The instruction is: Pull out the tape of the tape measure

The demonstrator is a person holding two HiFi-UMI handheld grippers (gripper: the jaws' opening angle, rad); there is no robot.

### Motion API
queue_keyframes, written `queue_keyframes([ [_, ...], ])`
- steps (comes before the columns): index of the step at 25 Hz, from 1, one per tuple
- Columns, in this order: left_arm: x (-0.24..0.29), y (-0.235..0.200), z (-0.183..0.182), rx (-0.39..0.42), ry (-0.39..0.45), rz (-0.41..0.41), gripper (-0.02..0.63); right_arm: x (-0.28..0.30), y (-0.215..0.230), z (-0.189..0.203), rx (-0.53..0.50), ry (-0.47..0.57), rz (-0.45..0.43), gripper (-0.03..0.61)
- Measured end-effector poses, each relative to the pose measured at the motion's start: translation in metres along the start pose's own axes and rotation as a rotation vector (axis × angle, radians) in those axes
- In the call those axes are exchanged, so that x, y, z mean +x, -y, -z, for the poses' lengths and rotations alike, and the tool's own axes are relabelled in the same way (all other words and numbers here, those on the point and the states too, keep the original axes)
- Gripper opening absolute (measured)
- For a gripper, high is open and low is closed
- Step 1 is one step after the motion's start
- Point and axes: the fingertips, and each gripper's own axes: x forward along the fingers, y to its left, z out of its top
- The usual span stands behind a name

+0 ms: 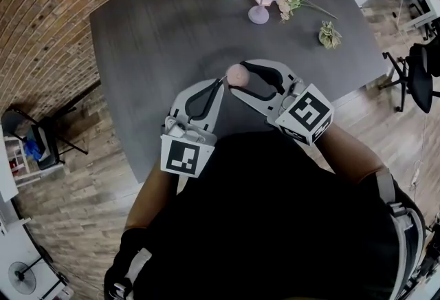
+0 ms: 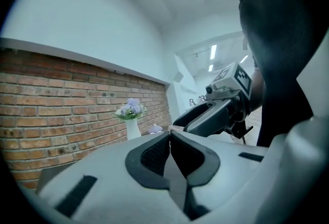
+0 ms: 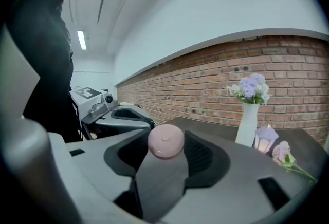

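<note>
Above dark table, right hand-held gripper clamped on pink tape measure, left hand-held gripper jaws together beside it.

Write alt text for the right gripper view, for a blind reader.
The right gripper holds a round pink tape measure between its jaws above a dark table. The left gripper is close beside it; a white vase of flowers stands by a brick wall.
</note>
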Motion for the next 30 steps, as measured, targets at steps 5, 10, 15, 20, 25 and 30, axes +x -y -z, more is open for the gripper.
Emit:
queue_keyframes([
  [5, -0.010, -0.032, 0.000, -0.076, 0.016, -0.181, 0.012, -0.009, 0.026, -0.005, -0.032, 0.041, 0.120, 0.215],
  [10, -0.044, -0.099, -0.003, -0.088, 0.043, -0.476, 0.012, -0.049, 0.100, -0.020, -0.006, 0.113, 0.387, 0.213],
  [15, -0.094, -0.156, -0.001, -0.123, 0.060, -0.718, 0.012, -0.098, 0.154, -0.030, 0.027, 0.158, 0.588, 0.213],
  [20, -0.095, -0.154, 0.006, -0.119, 0.027, -0.714, 0.014, -0.092, 0.147, -0.027, 0.019, 0.140, 0.566, 0.213],
  [25, -0.081, -0.137, 0.010, -0.091, 0.006, -0.661, 0.012, -0.080, 0.135, -0.021, 0.015, 0.117, 0.517, 0.213],
  [30, -0.075, -0.131, 0.036, -0.116, -0.054, -0.644, 0.012, -0.071, 0.134, 0.000, 0.033, 0.070, 0.499, 0.213],
])
